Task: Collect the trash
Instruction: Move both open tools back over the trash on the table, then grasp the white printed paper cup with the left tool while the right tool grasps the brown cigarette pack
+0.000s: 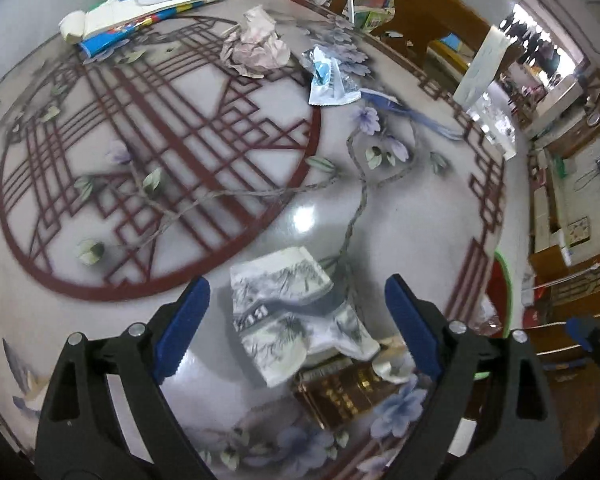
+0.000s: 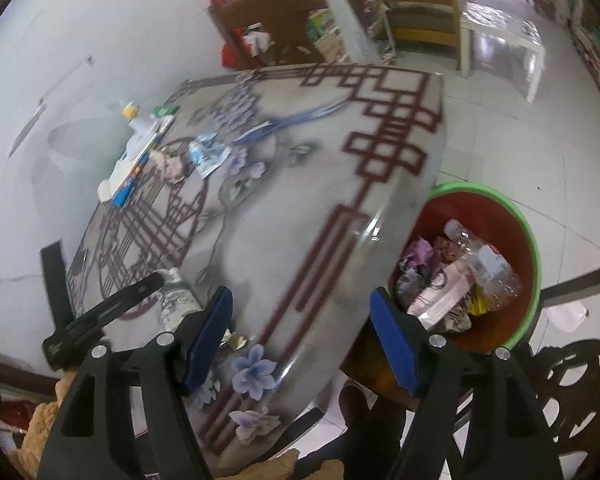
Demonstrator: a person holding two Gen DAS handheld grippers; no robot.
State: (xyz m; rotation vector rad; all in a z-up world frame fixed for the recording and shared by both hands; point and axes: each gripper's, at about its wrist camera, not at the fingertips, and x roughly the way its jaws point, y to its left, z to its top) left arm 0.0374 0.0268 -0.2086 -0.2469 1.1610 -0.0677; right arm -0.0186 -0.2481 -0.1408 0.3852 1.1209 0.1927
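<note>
My left gripper (image 1: 296, 284) is open and points down at the patterned table (image 1: 260, 184). A crumpled grey-printed paper packet (image 1: 284, 312) lies between its blue pads, with a gap on each side. Part of the packet rests on a brown and gold box (image 1: 340, 392). Farther off lie a crumpled pinkish paper ball (image 1: 256, 44) and a blue and white wrapper (image 1: 328, 76). My right gripper (image 2: 300, 294) is open and empty above the table's near edge. To its right stands a red bin with a green rim (image 2: 534, 240), holding several pieces of trash. One finger (image 2: 140, 286) of the left gripper shows beside the packet (image 2: 176, 300).
A stack of books and a white bottle (image 2: 136, 148) lies at the table's far side. Wooden chairs (image 1: 404, 4) and shelves stand beyond the table. A small white table (image 2: 504, 36) stands on the tiled floor. A carved dark chair (image 2: 572, 392) is near the bin.
</note>
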